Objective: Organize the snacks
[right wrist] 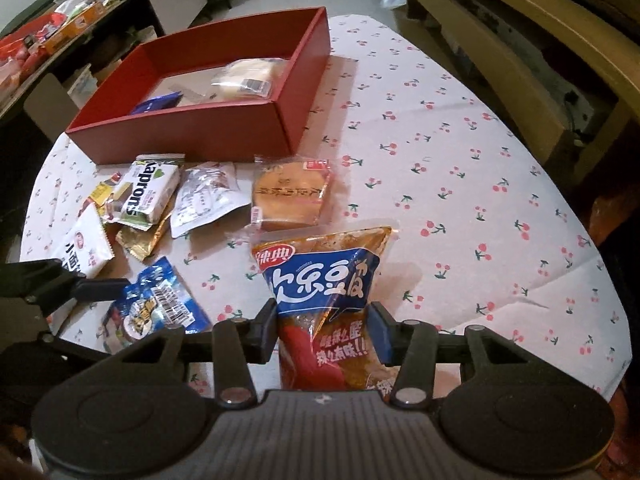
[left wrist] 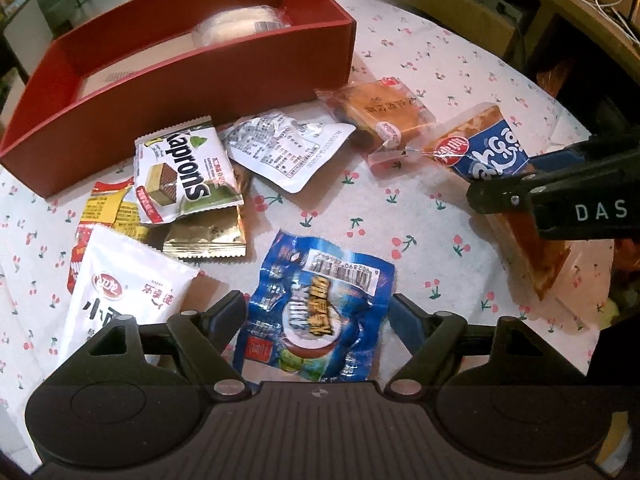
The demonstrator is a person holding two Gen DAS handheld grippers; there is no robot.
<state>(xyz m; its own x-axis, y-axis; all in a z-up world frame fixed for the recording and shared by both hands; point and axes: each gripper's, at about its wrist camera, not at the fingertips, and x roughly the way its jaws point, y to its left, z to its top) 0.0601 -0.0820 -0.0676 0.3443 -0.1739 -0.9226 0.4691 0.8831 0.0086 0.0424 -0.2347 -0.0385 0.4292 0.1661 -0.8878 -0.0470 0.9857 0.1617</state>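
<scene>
My right gripper [right wrist: 324,330] is shut on a brown-and-blue spicy snack packet [right wrist: 320,280] and holds it by its lower half, tilted above the cherry-print tablecloth [right wrist: 460,184]. In the left wrist view that packet [left wrist: 488,148] hangs from the right gripper [left wrist: 520,184] at the right. My left gripper [left wrist: 316,302] is open and points down, its fingers straddling a crumpled blue packet [left wrist: 320,308] that lies flat on the cloth. The red box [left wrist: 200,80] stands behind, with a wrapped pale bun [left wrist: 236,26] inside.
Loose snacks lie in front of the box: a Kaprons wafer pack [left wrist: 180,176], a white pouch [left wrist: 288,148], a clear-wrapped cake [left wrist: 380,112], a gold packet [left wrist: 208,236] and a white packet [left wrist: 124,292]. Wooden furniture [right wrist: 520,40] stands past the table's right edge.
</scene>
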